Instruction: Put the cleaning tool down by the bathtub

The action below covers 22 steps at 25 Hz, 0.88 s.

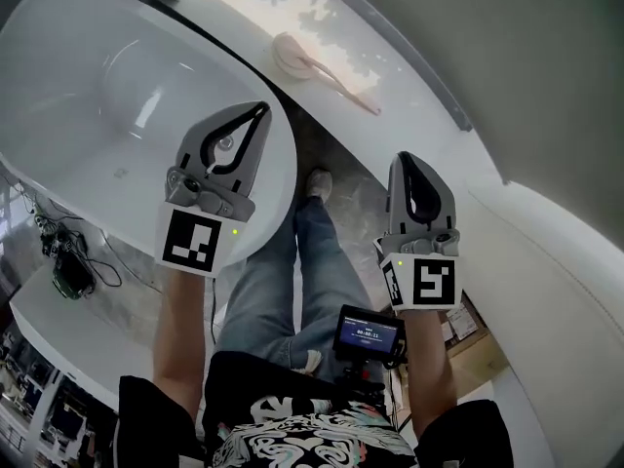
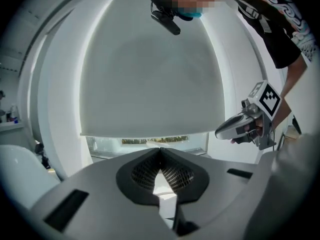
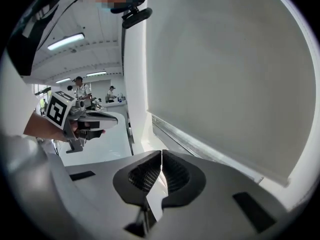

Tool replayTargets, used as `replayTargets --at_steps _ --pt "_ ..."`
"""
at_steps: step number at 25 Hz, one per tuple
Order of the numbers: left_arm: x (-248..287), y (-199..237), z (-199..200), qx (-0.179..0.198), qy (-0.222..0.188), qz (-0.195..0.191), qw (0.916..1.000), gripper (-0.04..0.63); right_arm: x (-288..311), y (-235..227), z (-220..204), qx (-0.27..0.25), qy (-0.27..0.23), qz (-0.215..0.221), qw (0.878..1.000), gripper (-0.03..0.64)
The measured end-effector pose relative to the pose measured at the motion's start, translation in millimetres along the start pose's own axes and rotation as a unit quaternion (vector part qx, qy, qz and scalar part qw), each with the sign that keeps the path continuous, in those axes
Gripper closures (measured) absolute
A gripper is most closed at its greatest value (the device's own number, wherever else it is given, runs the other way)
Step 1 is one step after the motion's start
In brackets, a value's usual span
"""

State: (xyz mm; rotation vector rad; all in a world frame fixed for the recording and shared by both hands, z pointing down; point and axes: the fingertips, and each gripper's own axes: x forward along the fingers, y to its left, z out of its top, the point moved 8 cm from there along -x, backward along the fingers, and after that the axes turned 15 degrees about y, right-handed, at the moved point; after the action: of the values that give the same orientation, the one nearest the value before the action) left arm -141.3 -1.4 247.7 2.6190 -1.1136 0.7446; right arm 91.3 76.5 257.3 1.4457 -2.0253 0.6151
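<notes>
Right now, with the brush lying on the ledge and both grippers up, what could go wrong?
1. The brush lies slanted on the ledge, seemingly close to its near edge; a passing knock might send it to the floor.
2. The left gripper, fingers shut and empty, hangs above the rim of the tub; lowering that hand carelessly could strike it.

Rig: left gripper, right gripper. Grey moulded shells, dark teardrop cut-outs, dark mesh-textured pads. White marker cube with black squares at rear of each, small green LED beside it. Person: black short-sleeve shirt with white print, blue jeans, light shoe. Black unit with lit screen on mount at waist.
</notes>
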Motion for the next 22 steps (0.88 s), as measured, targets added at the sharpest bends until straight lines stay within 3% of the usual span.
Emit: replayTargets --at_steps 6,10,15,22 --pt "-58 12 31 -0.059 -0.031 0.044 0.9968 0.578 -42 4 43 0.002 -0.043 -0.005 0.999 0.589" --pt "-90 14 65 -0.046 -0.056 0.071 0.9948 0.578 -67 10 80 -0.016 -0.067 -0.013 0.998 0.589" --pt "-125 19 113 -0.046 -0.077 0.07 0.9935 0.578 -106 21 129 -0.03 -0.101 -0.022 0.994 0.589" --pt "-165 17 161 -0.034 -0.107 0.081 0.9904 0.578 -150 23 159 -0.034 -0.121 -0.04 0.991 0.589"
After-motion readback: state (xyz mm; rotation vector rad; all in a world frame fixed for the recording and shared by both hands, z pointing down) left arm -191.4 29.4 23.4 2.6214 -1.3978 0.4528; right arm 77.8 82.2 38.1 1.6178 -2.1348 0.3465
